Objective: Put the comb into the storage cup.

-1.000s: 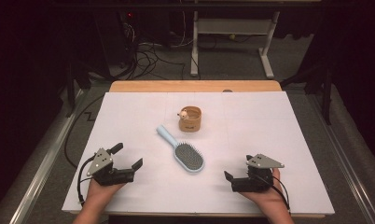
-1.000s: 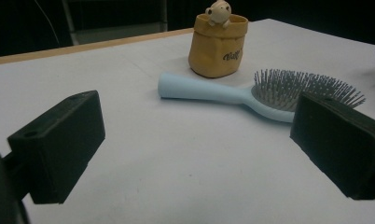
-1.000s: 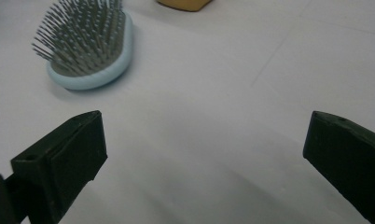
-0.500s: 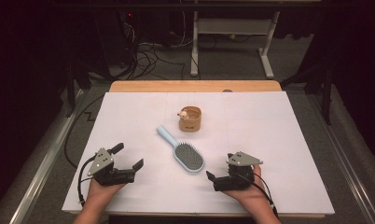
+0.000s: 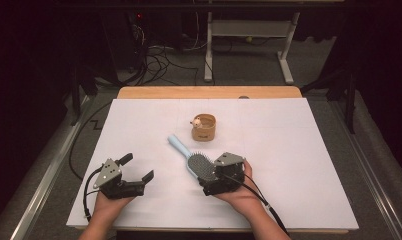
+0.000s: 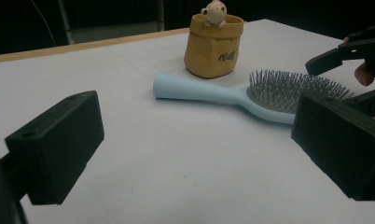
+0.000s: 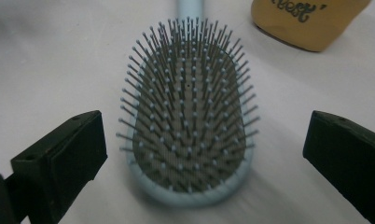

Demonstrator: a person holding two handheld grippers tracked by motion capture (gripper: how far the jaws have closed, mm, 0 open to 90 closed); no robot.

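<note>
Reach phase | we are bracketing the hairbrush (image 7: pixel 188 121) head with the spread right claw (image 5: pixel 209 184) | not yet pinched or lifted | left claw (image 5: pixel 137 169) idling spread, brush beyond it

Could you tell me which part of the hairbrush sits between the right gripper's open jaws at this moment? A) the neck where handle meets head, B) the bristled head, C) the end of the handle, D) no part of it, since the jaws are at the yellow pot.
B: in the right gripper view the hairbrush lies bristles up with its head between the two open jaws of the right gripper, its handle pointing away.
</note>
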